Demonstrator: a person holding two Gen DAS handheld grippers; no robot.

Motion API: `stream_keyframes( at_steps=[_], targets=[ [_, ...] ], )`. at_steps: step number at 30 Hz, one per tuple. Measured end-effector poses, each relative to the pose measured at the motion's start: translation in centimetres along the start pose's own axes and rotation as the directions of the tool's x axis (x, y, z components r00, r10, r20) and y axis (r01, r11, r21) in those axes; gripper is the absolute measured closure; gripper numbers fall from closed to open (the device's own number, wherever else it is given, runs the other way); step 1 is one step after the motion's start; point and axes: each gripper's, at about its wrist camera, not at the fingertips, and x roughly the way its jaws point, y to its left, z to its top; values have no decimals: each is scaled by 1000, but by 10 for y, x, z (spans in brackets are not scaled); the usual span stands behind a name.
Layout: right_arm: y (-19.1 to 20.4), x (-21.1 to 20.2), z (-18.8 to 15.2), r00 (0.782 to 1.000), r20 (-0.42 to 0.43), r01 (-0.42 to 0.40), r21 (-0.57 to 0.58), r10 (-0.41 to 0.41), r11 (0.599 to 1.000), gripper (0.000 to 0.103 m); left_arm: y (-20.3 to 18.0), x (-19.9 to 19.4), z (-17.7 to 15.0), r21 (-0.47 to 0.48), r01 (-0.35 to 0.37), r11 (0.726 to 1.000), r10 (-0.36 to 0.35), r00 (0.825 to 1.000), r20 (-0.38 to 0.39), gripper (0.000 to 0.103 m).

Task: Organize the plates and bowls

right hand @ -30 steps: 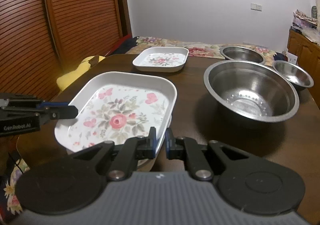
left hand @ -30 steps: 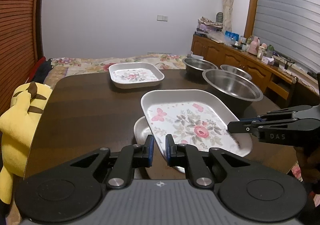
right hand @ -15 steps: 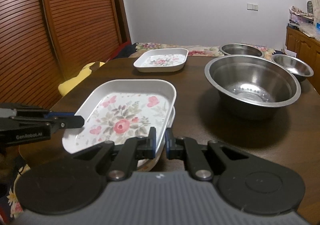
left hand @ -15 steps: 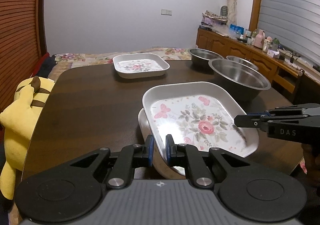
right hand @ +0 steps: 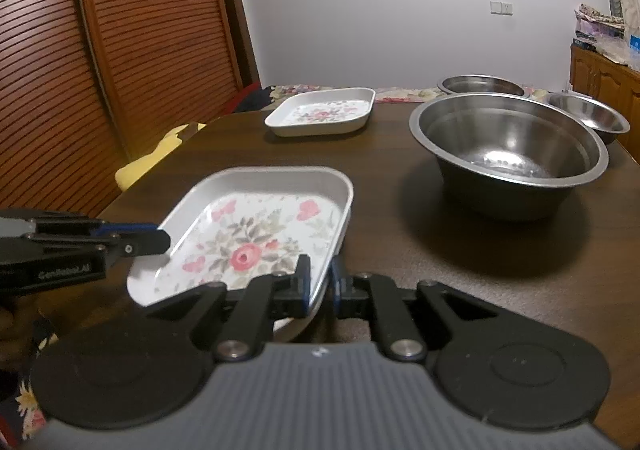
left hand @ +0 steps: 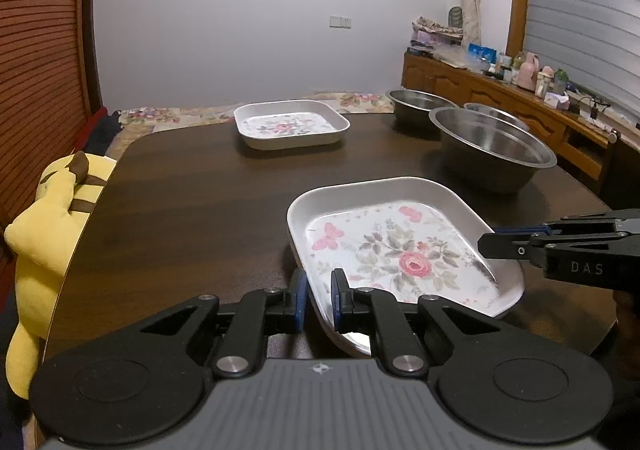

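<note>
Now the floral tray [left hand: 400, 250] hangs tilted above the near bench [left hand: 192, 217] edge, the left tool [left hand: 318, 296] and the right tool [right hand: 318, 282] each closed on its rim. A thin rim can slip and drop off the edge. Open bench lies ahead toward the second floral tray [left hand: 290, 123]; the large steel bowl [right hand: 508, 161] crowds the right.

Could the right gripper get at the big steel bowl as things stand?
Probably not yet: the right gripper is shut on the near floral plate, shared with the left gripper. The path to the big steel bowl looks free.
</note>
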Motion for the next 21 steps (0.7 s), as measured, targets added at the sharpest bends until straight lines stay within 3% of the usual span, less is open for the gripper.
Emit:
stream_keyframes(
  at_steps=[21],
  targets=[
    [0, -2, 0, 1000, 8, 3, 3, -3, 1000, 89, 6, -1, -2, -25, 15, 1000, -15, 1000, 12, 90]
  ],
)
